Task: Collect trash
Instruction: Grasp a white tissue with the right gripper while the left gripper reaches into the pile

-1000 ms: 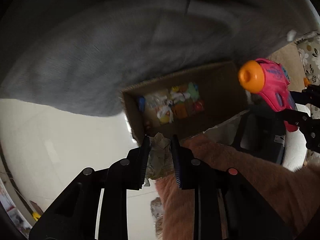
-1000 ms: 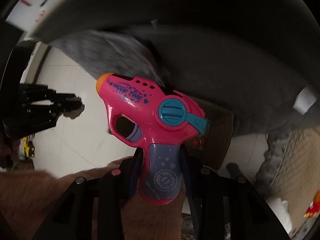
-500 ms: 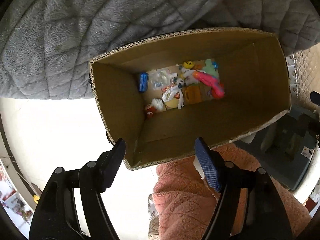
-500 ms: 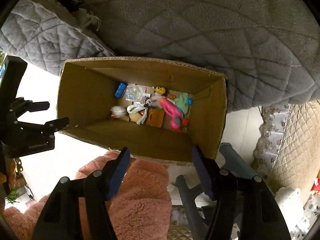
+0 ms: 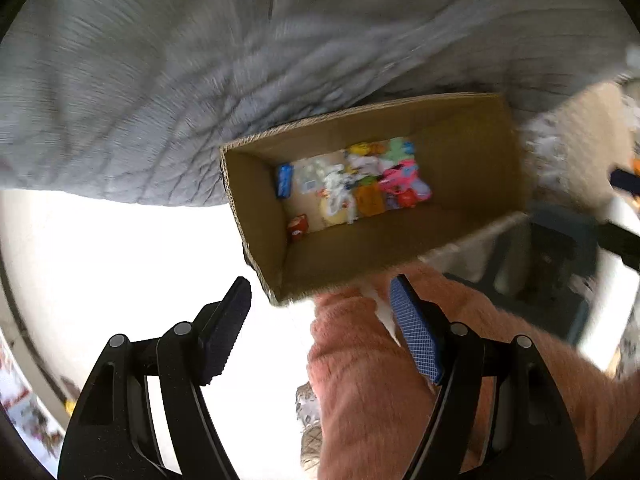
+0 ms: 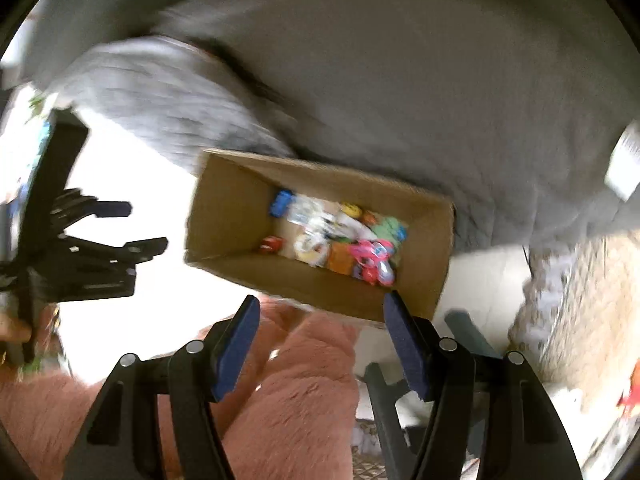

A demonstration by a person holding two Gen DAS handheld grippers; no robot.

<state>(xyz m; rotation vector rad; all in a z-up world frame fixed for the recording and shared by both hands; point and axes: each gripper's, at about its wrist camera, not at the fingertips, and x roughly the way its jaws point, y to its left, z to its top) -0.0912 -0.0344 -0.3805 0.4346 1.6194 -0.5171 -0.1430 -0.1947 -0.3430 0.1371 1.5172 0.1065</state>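
Note:
An open cardboard box (image 5: 256,208) stands on the floor below both grippers, and its inner wall (image 6: 224,216) also shows in the right wrist view. On its bottom lie a pink toy gun (image 5: 404,178) (image 6: 370,254), white crumpled scraps (image 5: 338,192) (image 6: 316,236) and several small colourful items. My left gripper (image 5: 320,282) hangs open over the box's near rim with nothing between its fingers. My right gripper (image 6: 321,298) is open and empty too, above the near rim. The left gripper (image 6: 146,226) also appears open at the left of the right wrist view.
A grey quilted blanket (image 5: 160,80) drapes behind the box. Pink fluffy clothing of the person (image 5: 360,380) fills the near side. A dark stool (image 5: 540,280) stands to the right, with a patterned rug (image 6: 580,300) beyond it. Bright white floor (image 5: 100,260) lies to the left.
A second ago the left gripper held crumpled paper and the right the pink toy gun. Both opened, and the gun now lies in the box. The views have since shifted and blurred.

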